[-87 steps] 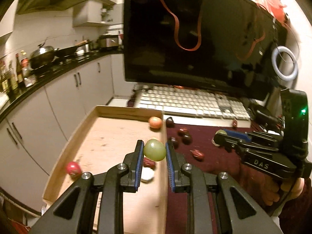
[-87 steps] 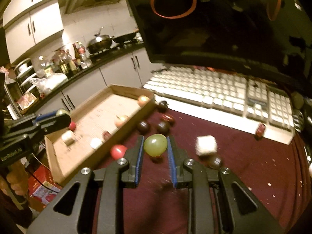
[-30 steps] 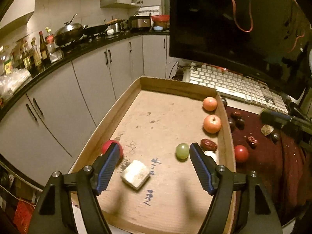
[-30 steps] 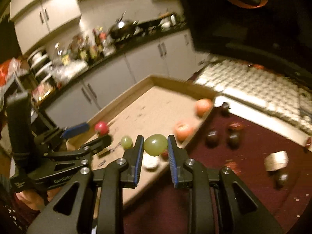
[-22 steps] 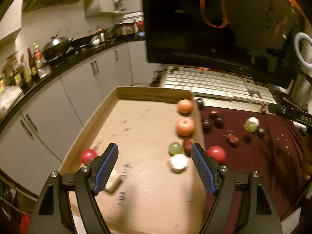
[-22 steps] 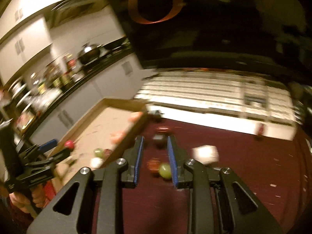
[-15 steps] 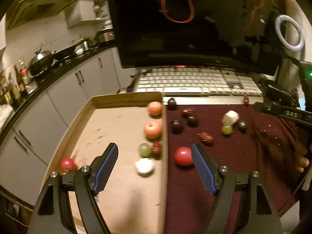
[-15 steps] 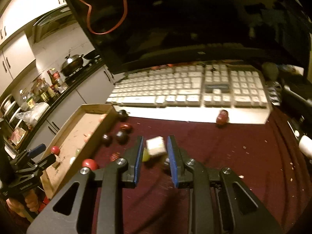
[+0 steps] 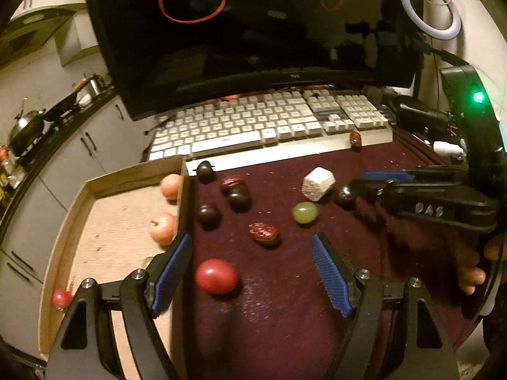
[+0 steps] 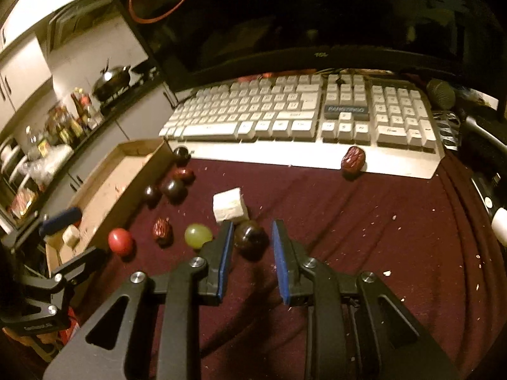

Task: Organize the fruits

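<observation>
My left gripper (image 9: 250, 269) is wide open and empty above the maroon cloth (image 9: 285, 300), with a red cherry tomato (image 9: 216, 276) between its fingers. A red date (image 9: 264, 233) and a green grape (image 9: 304, 212) lie just beyond. My right gripper (image 10: 252, 243) is open, its fingers on either side of a dark plum (image 10: 249, 237) without holding it. The grape (image 10: 198, 235), a white cube (image 10: 230, 205) and the tomato (image 10: 120, 240) lie to its left. The cardboard tray (image 9: 79, 209) holds two small apples (image 9: 163, 224).
A white keyboard (image 10: 301, 117) and a black monitor (image 9: 253, 31) stand behind the cloth. Another date (image 10: 352, 157) leans on the keyboard's edge. Several dark plums (image 10: 172, 189) lie beside the tray wall. Kitchen cabinets (image 9: 63, 145) are at left.
The left gripper let a green grape go in the tray and swung right over the cloth. The right gripper let its grape go on the cloth and now straddles a dark plum.
</observation>
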### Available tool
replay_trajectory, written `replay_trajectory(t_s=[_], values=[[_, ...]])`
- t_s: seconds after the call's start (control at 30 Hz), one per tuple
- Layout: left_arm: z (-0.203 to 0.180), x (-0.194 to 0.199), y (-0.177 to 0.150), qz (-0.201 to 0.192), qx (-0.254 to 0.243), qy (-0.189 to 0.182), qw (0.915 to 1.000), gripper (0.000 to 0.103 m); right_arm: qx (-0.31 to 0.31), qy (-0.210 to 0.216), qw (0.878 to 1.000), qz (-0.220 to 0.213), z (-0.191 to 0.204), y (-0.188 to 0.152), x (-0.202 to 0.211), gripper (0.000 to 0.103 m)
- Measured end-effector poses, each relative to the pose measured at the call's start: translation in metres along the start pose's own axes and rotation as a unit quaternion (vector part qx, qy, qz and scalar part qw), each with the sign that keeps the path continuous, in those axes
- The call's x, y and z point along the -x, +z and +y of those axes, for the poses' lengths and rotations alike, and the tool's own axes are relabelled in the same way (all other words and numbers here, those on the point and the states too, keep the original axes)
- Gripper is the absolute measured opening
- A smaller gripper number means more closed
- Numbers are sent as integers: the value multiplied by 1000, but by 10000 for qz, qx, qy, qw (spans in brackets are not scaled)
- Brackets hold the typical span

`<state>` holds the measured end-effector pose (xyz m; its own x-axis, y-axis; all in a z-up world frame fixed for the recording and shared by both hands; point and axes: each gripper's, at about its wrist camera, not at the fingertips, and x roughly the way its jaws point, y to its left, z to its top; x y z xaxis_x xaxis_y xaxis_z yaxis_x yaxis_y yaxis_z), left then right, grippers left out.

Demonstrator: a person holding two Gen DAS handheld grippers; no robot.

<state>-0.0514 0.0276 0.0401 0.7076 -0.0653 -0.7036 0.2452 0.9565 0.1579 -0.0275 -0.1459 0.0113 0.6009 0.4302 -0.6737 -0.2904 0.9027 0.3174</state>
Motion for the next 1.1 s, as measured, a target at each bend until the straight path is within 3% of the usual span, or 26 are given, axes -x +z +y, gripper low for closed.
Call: replay_trajectory(t_s=[0.47, 0.8, 1.1], values=[[-20, -32, 12, 301, -158, -433, 9985, 78, 431, -495, 9969, 444, 13, -1, -33, 27], [-28, -59, 25, 568, -212, -554, 9966, 77, -14, -353, 9992, 199, -7, 1, -19, 26], [-36, -74, 28, 705, -397, -601, 9949, 55, -809, -212, 9962, -241, -37, 8, 4, 26]])
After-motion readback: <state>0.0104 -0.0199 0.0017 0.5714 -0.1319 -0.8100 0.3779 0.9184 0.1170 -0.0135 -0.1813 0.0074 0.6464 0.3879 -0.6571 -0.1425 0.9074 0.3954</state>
